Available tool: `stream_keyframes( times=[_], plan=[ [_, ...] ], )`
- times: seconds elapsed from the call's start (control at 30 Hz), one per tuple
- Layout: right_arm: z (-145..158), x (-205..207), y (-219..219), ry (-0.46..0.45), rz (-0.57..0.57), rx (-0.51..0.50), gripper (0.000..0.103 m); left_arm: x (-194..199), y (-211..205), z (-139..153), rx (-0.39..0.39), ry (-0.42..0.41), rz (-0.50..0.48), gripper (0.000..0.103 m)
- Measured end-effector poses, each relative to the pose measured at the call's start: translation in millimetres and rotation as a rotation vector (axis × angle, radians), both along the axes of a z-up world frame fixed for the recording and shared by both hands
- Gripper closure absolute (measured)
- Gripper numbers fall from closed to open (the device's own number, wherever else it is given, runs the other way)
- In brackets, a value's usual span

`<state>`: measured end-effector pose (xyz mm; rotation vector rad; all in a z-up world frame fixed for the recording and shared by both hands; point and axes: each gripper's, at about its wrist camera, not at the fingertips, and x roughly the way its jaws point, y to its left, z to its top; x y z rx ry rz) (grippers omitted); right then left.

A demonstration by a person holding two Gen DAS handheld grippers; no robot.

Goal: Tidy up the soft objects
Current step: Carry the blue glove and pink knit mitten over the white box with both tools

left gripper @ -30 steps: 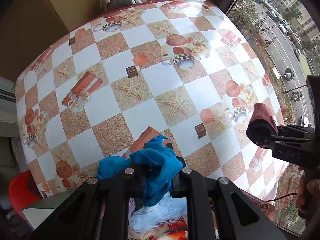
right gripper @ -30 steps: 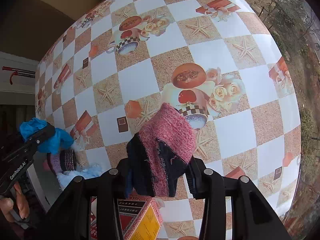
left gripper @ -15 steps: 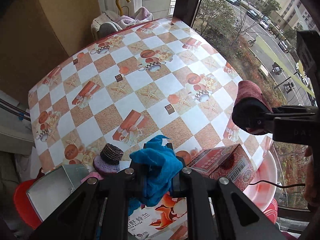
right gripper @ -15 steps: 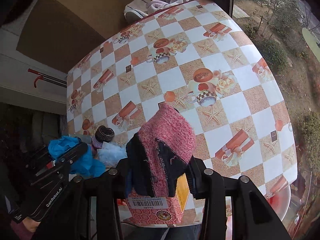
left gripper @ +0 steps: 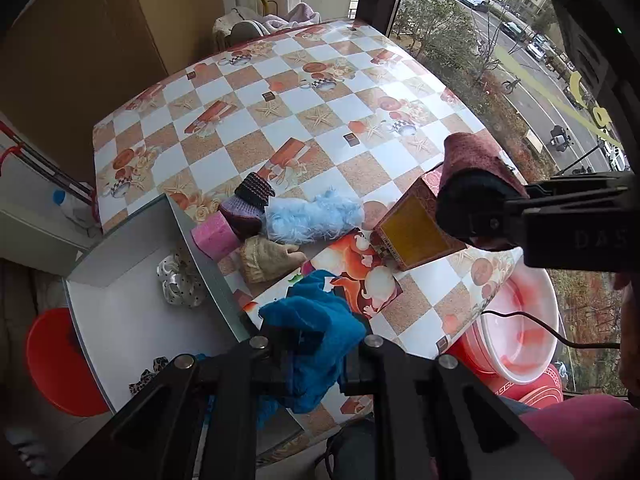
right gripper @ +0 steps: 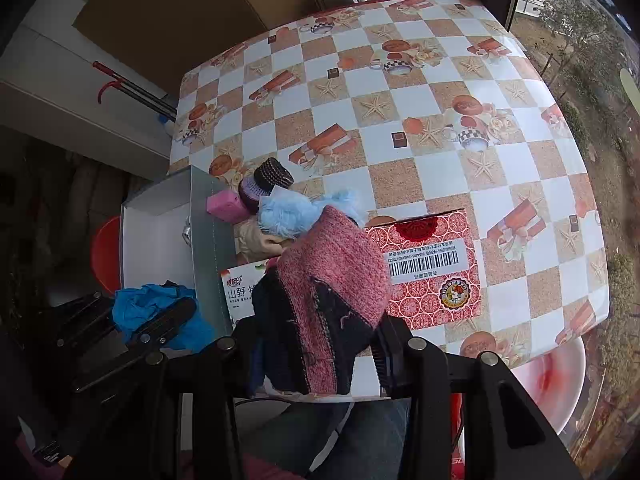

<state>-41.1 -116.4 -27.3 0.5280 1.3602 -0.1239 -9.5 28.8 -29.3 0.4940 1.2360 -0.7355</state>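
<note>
The left gripper [left gripper: 316, 344] has its jaws squeezed tight on a bright blue crumpled soft cloth [left gripper: 316, 332], held up in the air over the near edge of the checkered table w/ starfish & teacup pics [left gripper: 280, 120]. In the right wrist view that blue cloth [right gripper: 160, 312] sits low on the left, just by the open white cardboard box [right gripper: 152, 240]. The right gripper [right gripper: 316, 348] has its jaws shut on a pink & black knitted sock-like thing [right gripper: 328, 288], also up in the air, above the red patterned box w/ a barcode label [right gripper: 432, 272]. From the left wrist view the same knitted thing [left gripper: 472, 176] pokes out of the right gripper [left gripper: 464, 216] on the right side, near the red box [left gripper: 412, 228]. A small pile rests on the table btw the white box [left gripper: 132, 312] & the red box: a fluffy light blue furry piece [left gripper: 312, 220], a purple & dark knitted little hat [left gripper: 248, 204], a pink square sponge [left gripper: 212, 236] & a tan soft glove-like piece [left gripper: 268, 256], all touching or just beside each other. Inside the white box lies a shiny white dotted hair tie [left gripper: 180, 280]. A flat printed card w/ orange cartoon pics [left gripper: 360, 272] lies under the blue cloth's spot. A pink & white plastic basin [left gripper: 520, 328] sits below the table edge on the right, a red round tub [left gripper: 52, 360] on the left.
</note>
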Motion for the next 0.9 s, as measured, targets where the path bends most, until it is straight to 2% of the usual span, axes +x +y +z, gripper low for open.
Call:
stream_keyframes(
  times=[0.23, 0.5, 0.9],
  plan=[
    [-16.0, 1.7, 53.2, 0.044, 0.102, 0.035, 0.059, -8.1, 44.1, -2.1, 0.014, -0.005, 0.087, 0.087],
    [-24.3, 7.4, 103.4, 0.078, 0.254, 0.018, 0.059, -11.4, 73.0, -2.7, 0.033, -0.036, 0.153, 0.087],
    [-22.2, 9.7, 121.2, 0.084, 0.311, 0.005, 0.059, -17.9, 88.3, 0.3, 0.017, -0.041, 0.197, 0.087]
  ],
)
